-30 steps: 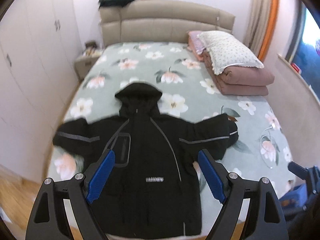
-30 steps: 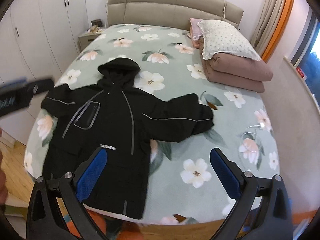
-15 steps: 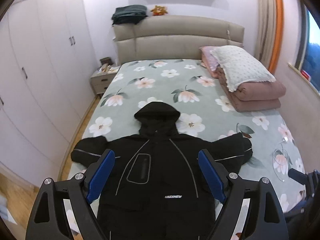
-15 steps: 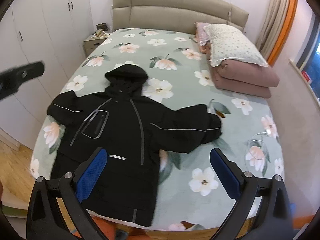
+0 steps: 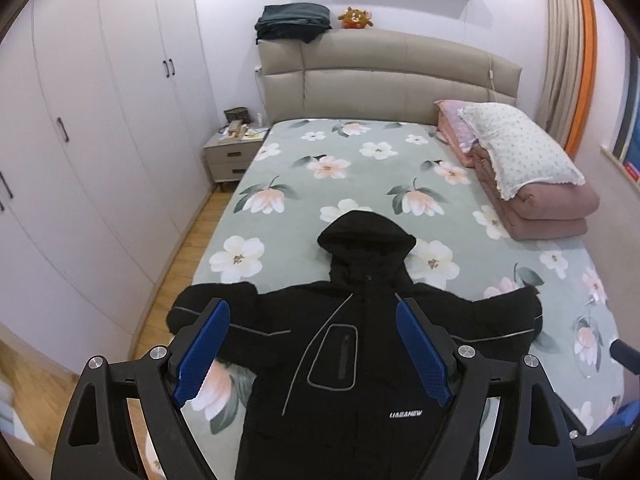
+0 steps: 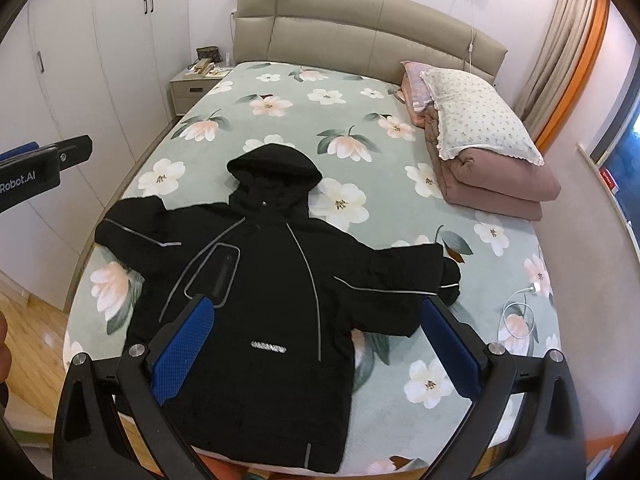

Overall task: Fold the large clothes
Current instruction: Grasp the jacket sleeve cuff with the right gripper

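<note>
A black hooded jacket (image 5: 360, 344) lies flat, front side up, at the foot of the bed, hood toward the headboard, both sleeves spread out sideways. It also shows in the right wrist view (image 6: 272, 300). My left gripper (image 5: 310, 316) is open and empty, held above the jacket's chest. My right gripper (image 6: 316, 312) is open and empty, above the jacket's lower front and right sleeve. The left gripper's body shows at the left edge of the right wrist view (image 6: 36, 172).
The bed (image 5: 360, 168) has a green floral sheet. A folded pink quilt (image 5: 540, 208) with a white pillow (image 5: 520, 152) lies on its right side. A white cable (image 6: 520, 304) lies right of the sleeve. A nightstand (image 5: 232, 156) and wardrobe (image 5: 100, 140) stand left.
Both grippers have pulled back and tilted up, so more of the room and headboard shows and the jacket sits lower in view. The jacket has not moved.
</note>
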### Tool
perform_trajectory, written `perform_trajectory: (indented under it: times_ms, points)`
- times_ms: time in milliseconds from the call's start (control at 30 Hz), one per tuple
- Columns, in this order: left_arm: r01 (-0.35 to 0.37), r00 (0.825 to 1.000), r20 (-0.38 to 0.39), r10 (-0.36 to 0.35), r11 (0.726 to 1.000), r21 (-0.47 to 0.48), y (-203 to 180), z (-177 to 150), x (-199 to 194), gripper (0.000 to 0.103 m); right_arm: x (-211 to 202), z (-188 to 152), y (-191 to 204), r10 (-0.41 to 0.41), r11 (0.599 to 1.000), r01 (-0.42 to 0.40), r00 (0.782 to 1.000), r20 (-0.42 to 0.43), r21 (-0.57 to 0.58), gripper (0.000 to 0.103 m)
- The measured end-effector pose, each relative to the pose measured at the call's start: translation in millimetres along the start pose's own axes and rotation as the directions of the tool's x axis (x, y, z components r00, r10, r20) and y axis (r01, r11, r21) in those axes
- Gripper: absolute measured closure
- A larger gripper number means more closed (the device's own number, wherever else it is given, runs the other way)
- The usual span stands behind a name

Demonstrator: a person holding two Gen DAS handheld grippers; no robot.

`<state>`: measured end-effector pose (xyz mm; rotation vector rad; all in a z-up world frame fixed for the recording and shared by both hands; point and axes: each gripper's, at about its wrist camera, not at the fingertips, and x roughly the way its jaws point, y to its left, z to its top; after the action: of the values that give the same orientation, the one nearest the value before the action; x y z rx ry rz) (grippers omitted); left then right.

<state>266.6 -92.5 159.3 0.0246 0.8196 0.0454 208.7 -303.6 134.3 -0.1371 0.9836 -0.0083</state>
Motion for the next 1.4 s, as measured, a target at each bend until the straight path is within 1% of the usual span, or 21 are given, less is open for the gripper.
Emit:
perform_trajectory:
  times_ms: [100,200,267,367,467,600,667,767,867,967,1000,1067,1133,1167,1233,1267,1333,1400]
  points:
    - [0.018,1.000,0.012,-0.019,0.999,0.036,4,8,11,0.017,9,13,14,-0.015,1.000,0.015,1.000,-0.007,0.015,0.000]
    - [0.013,0.999,0.035,-0.016,0.995,0.099,3,11,22,0.017,15,21,19,-0.008,0.999,0.009,1.000,-0.018,0.040,0.000]
    - [0.022,0.999,0.038,-0.026,0.993,0.119,1,14,28,0.017,17,25,20,-0.018,0.998,0.019,0.999,-0.027,0.057,0.000]
    - [0.074,0.997,0.023,-0.077,0.990,0.119,-2,17,41,0.017,19,27,20,-0.036,0.997,0.038,0.999,-0.025,0.064,0.000]
    - [0.082,0.997,-0.007,-0.082,0.990,0.119,-10,15,55,0.017,27,28,16,-0.067,0.995,0.069,0.997,-0.044,0.067,0.000]
    - [0.115,0.993,-0.034,-0.111,0.984,0.136,-26,10,65,0.017,43,25,2,-0.058,0.993,0.066,0.994,-0.087,0.094,0.002]
    - [0.127,0.992,-0.046,-0.122,0.982,0.141,-37,7,69,0.017,55,22,-9,-0.041,0.992,0.054,0.993,-0.112,0.112,0.004]
    - [0.141,0.989,-0.075,-0.131,0.979,0.146,-55,-1,72,0.017,73,14,-33,-0.007,0.990,0.025,0.991,-0.132,0.137,0.005]
    - [0.156,0.984,-0.111,-0.140,0.977,0.143,-77,-8,75,0.017,92,4,-76,0.034,0.979,-0.007,0.991,-0.132,0.203,0.005]
    - [0.154,0.983,-0.125,-0.136,0.977,0.146,-101,-13,78,0.017,117,-7,-128,0.037,0.966,-0.002,0.990,-0.134,0.258,0.005]
    - [0.164,0.982,-0.122,-0.146,0.975,0.151,-111,-15,80,0.017,128,-13,-154,0.037,0.959,0.002,0.991,-0.131,0.284,0.005]
    - [0.213,0.974,-0.110,-0.197,0.964,0.160,-136,-24,90,0.017,147,-25,-193,0.059,0.947,-0.017,0.991,-0.122,0.320,0.005]
    - [0.239,0.964,-0.155,-0.217,0.960,0.145,-160,-32,111,0.017,177,-41,-242,0.116,0.925,-0.064,0.986,-0.119,0.374,0.005]
    - [0.266,0.953,-0.184,-0.241,0.956,0.123,-174,-38,124,0.017,191,-47,-261,0.130,0.917,-0.073,0.984,-0.122,0.393,0.005]
    - [0.305,0.934,-0.218,-0.282,0.949,0.081,-200,-48,145,0.017,226,-58,-303,0.136,0.903,-0.065,0.981,-0.139,0.424,0.010]
    - [0.312,0.930,-0.229,-0.288,0.947,0.074,-211,-52,153,0.017,249,-63,-325,0.131,0.901,-0.049,0.978,-0.162,0.432,0.012]
    - [0.310,0.930,-0.234,-0.283,0.947,0.086,-237,-61,171,0.017,287,-73,-358,0.153,0.883,-0.050,0.970,-0.187,0.467,0.013]
    - [0.308,0.929,-0.246,-0.277,0.946,0.099,-257,-70,189,0.017,327,-81,-391,0.183,0.857,-0.062,0.965,-0.190,0.511,0.013]
